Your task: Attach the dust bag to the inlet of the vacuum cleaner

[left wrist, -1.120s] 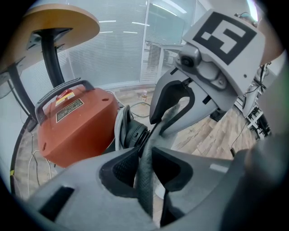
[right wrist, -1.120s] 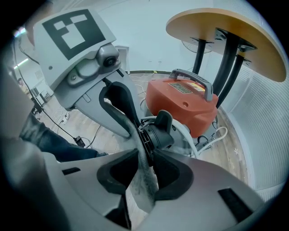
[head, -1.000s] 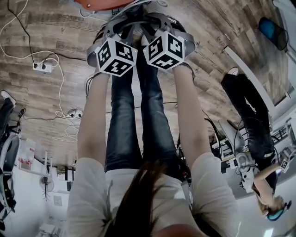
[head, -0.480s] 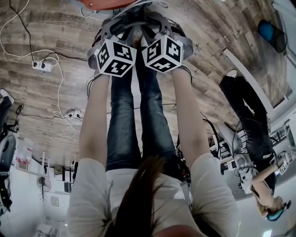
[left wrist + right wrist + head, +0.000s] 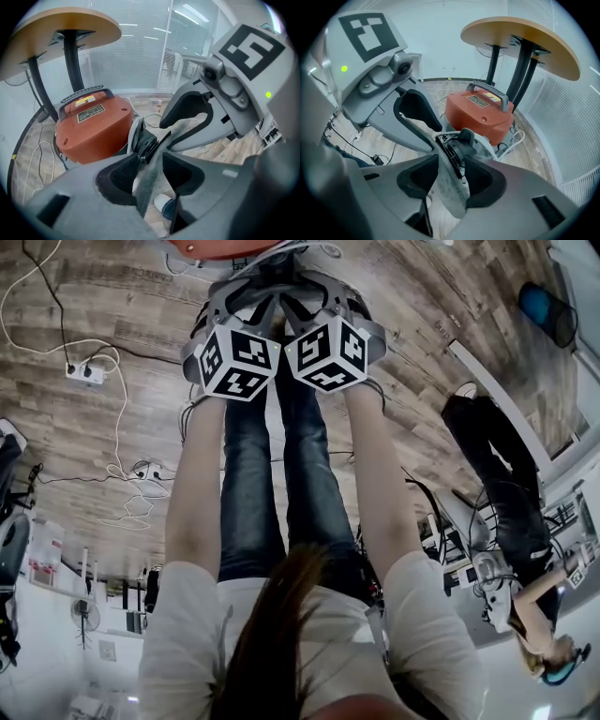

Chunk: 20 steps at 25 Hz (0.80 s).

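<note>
An orange vacuum cleaner (image 5: pixel 93 126) (image 5: pixel 480 115) stands on the floor ahead, its black ribbed inlet (image 5: pixel 145 140) (image 5: pixel 461 143) facing me. The grey dust bag (image 5: pixel 149 187) (image 5: pixel 450 194) hangs at the inlet, and its cloth runs between the jaws of both grippers. My left gripper (image 5: pixel 152 176) and right gripper (image 5: pixel 451 180) sit side by side at the inlet; their jaws have just been opening and stand wide, pads off the cloth. The head view shows only their marker cubes (image 5: pixel 239 357) (image 5: pixel 328 348) and the vacuum's edge (image 5: pixel 225 247).
A round wooden table (image 5: pixel 61 28) (image 5: pixel 520 40) on black legs stands over the vacuum. A power strip (image 5: pixel 84 374) and white cables lie on the wooden floor to the left. Another person (image 5: pixel 506 493) is at the right. Glass walls with blinds (image 5: pixel 154 51) lie behind.
Both marker cubes have tilted slightly and the right one has edged toward the left one. The hands stay in the same place over the vacuum.
</note>
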{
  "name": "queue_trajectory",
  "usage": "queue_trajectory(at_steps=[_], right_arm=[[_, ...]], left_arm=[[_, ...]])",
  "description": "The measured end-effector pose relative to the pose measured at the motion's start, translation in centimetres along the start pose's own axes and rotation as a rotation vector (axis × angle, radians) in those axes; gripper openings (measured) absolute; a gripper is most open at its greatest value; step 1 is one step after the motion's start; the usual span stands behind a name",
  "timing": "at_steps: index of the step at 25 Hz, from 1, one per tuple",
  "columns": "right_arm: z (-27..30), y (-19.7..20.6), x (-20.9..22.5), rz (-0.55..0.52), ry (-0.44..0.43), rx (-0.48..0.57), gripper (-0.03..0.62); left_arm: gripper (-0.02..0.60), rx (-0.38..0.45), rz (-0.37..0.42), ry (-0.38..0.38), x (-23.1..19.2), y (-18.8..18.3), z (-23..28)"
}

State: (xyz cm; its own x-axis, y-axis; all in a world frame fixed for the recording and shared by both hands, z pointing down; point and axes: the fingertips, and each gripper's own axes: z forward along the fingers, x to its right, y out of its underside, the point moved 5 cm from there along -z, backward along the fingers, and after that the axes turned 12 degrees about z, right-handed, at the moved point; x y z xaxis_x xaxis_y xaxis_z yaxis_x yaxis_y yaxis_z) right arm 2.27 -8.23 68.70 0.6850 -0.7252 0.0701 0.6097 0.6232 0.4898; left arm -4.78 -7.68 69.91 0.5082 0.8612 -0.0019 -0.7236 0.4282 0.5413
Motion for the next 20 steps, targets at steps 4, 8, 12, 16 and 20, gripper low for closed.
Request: queue_trajectory(at_steps=[4, 8, 12, 16, 20], right_arm=[[-0.8, -1.1, 0.3, 0.057, 0.017, 0.044, 0.159], [-1.5, -1.9, 0.9, 0.14, 0.044, 0.092, 0.091], [-2.4, -2.5, 1.6, 0.244, 0.071, 0.145, 0.017], [-3.7, -3.3, 2.0, 0.314, 0.093, 0.207, 0.005], [-5.1, -4.2, 2.6, 0.411, 0.115, 0.278, 0.005]], left_arm=[[0.161, 0.041, -0.031, -0.032, -0.8, -0.9, -1.1], [0.115, 0.083, -0.051, -0.059, -1.5, -1.8, -1.9], [0.064, 0.124, -0.092, -0.091, -2.0, -2.5, -2.7], [0.022, 0.163, -0.122, -0.129, -2.4, -3.4, -3.7], [0.017, 0.21, -0.135, -0.161, -2.8, -4.7, -4.7]])
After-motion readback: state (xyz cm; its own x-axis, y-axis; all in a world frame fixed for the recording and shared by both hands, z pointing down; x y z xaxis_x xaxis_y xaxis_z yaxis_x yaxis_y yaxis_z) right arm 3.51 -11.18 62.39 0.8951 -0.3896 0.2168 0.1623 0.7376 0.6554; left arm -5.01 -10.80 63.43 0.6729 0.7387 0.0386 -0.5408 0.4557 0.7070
